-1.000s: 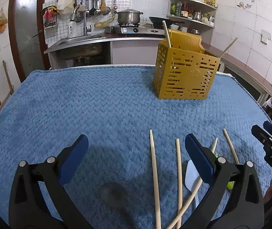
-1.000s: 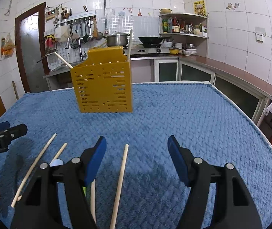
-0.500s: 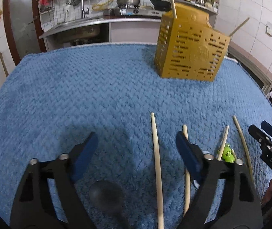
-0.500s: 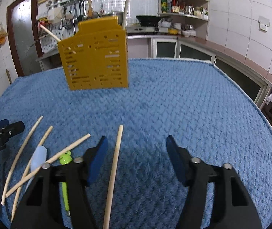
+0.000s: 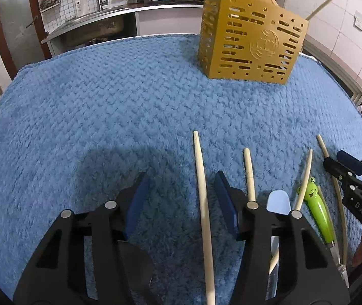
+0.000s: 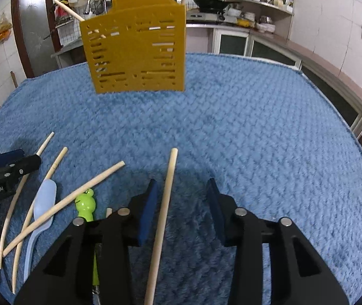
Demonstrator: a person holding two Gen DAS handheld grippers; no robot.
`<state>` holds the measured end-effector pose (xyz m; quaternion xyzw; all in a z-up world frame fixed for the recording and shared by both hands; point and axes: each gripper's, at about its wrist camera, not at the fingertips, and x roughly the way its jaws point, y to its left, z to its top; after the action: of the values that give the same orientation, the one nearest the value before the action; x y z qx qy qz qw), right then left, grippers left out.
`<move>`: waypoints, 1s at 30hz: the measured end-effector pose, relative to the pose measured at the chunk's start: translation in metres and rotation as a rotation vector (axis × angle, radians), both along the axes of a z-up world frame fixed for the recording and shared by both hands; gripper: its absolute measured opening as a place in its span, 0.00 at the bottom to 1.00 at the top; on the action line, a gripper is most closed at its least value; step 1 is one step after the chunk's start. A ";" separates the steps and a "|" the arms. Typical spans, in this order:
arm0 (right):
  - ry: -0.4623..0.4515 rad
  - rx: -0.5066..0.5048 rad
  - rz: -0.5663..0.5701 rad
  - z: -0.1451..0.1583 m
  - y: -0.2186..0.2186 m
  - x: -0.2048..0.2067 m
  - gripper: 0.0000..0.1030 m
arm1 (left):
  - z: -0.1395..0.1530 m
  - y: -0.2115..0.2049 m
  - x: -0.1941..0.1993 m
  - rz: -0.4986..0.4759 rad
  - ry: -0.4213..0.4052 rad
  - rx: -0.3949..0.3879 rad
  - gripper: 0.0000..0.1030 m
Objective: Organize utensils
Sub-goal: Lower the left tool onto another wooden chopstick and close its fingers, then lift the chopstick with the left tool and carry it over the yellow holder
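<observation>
**Both grippers closing over chopsticks on the blue cloth**

The left gripper (image 5: 179,198) and right gripper (image 6: 182,204) have just been narrowing, each with jaws not yet pressing on anything. A blue cloth (image 5: 104,117) carries the yellow holder (image 5: 251,38) far ahead. One chopstick (image 5: 202,195) lies between the left jaws; another chopstick (image 6: 164,208) lies just inside the right gripper's left pad.

- In the left wrist view, the chopstick (image 5: 202,203) between the left gripper's (image 5: 179,185) fingers runs off the bottom edge.
- The pale blue spoon (image 5: 277,200) beside that chopstick is mostly hidden behind the gripper body.
- The yellow holder's (image 6: 137,48) top is cut off in the right wrist view.
- What fills the holder cannot be made out through its slots.
</observation>
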<state>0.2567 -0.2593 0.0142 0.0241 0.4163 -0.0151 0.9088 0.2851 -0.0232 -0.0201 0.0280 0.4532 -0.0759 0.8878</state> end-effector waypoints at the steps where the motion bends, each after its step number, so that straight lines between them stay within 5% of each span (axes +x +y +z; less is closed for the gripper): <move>1: 0.003 -0.003 0.001 0.000 0.001 0.001 0.37 | -0.001 -0.001 0.000 0.001 0.000 0.005 0.50; 9: 0.041 -0.019 0.004 0.003 0.006 0.008 0.20 | -0.002 0.001 0.005 0.009 0.009 0.013 0.40; 17: 0.111 0.018 -0.008 0.005 0.003 0.021 0.19 | -0.001 -0.005 0.010 -0.025 0.030 0.062 0.30; 23: 0.146 0.033 0.005 0.008 0.003 0.027 0.07 | 0.001 -0.002 0.014 -0.027 0.056 0.029 0.16; 30: 0.148 0.064 -0.001 0.010 -0.001 0.027 0.06 | 0.006 0.013 0.016 -0.010 0.077 -0.044 0.05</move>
<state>0.2841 -0.2599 0.0247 0.0519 0.4825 -0.0038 0.8743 0.3008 -0.0106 -0.0142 0.0080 0.4852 -0.0912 0.8696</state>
